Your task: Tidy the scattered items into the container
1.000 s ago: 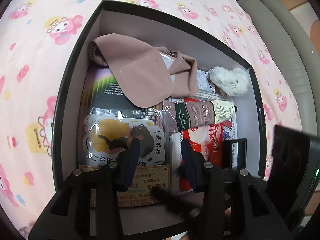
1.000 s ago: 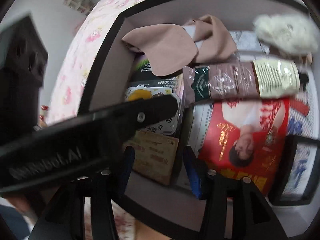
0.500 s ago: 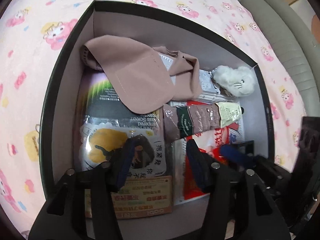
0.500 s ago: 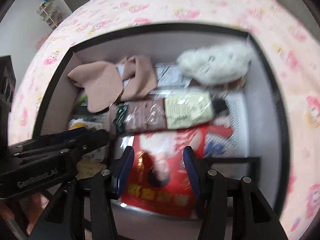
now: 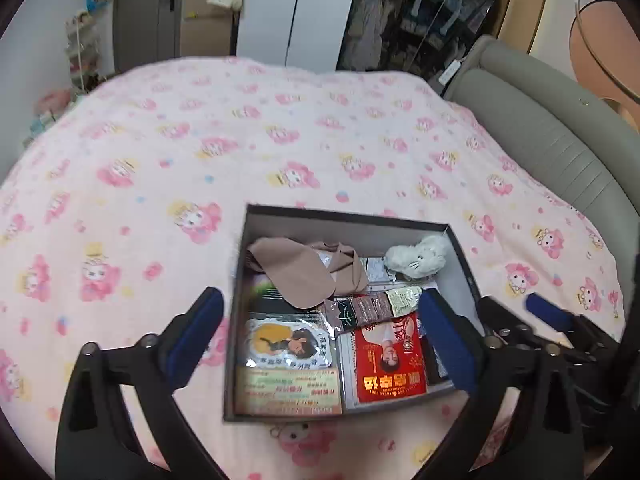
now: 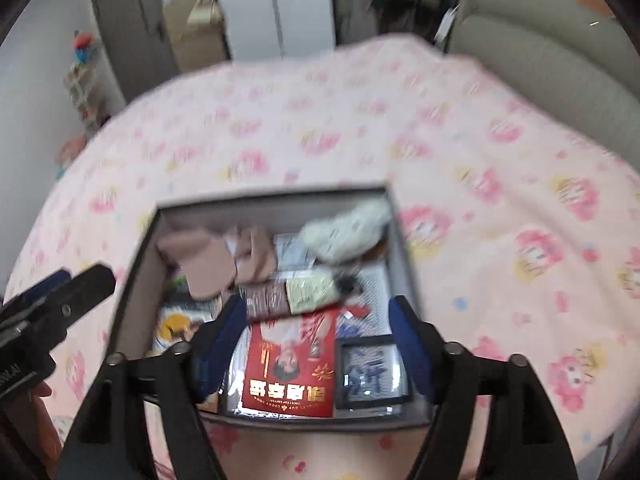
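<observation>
A dark open box (image 5: pixel 344 216) (image 6: pixel 272 196) sits on the pink bedspread, filled with items: a tan cloth (image 5: pixel 296 276), a white plush toy (image 5: pixel 418 256), a brown snack packet (image 5: pixel 372 308), a red packet (image 5: pixel 390 364), a yellow-pictured packet (image 5: pixel 288 344) and a small black frame (image 6: pixel 370 372). My left gripper (image 5: pixel 320 340) is open and empty, high above the box. My right gripper (image 6: pixel 316 344) is open and empty, also above the box. Each gripper shows at the edge of the other's view.
The pink patterned bedspread (image 5: pixel 280 140) surrounds the box. A grey padded headboard (image 5: pixel 552 140) runs along the right. Wardrobes and shelves (image 5: pixel 280 8) stand beyond the bed's far edge.
Both grippers have pulled up and back from inside the box. Their jaws have spread wider. The whole box and bed have come into view.
</observation>
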The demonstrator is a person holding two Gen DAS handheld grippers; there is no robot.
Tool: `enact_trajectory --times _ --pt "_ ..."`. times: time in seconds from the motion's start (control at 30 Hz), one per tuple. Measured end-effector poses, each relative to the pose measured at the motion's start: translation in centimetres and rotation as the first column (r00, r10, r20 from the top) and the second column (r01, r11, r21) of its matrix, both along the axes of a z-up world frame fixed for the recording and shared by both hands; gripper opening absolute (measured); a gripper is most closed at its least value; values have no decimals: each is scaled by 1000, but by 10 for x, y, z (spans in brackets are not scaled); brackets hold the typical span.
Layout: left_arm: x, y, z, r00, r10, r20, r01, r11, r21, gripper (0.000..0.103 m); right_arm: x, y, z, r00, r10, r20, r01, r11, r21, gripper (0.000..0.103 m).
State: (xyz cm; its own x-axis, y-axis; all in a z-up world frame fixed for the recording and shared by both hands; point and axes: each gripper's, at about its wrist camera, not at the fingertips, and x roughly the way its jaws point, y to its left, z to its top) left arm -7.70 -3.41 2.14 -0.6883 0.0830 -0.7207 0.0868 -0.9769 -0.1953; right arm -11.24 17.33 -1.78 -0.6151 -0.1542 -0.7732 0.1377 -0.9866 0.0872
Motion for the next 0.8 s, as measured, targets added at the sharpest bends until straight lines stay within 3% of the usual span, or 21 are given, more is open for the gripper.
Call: enact_trajectory --times 0.1,0.27,0.43,0.53,0.63,0.8 --pt "26 -3 20 1000 -2 -29 1 1000 -25 103 30 5 31 997 -23 -77 21 1000 -19 77" --pt "74 6 32 996 -22 -90 18 999 -47 103 79 8 57 991 -45 -124 37 997 -64 78" --pt "119 11 42 992 -30 -122 26 999 -29 103 126 11 65 987 -46 -155 37 998 -60 77" --pt "137 19 43 991 -45 -127 38 998 -55 103 147 17 62 986 -65 -155 53 995 -81 77" --pt "146 27 41 990 -55 -129 43 995 -87 103 161 20 62 985 -68 -158 54 995 -87 77" --pt "148 32 41 991 -67 -119 58 995 -76 103 170 26 60 984 -79 -157 68 995 -78 78"
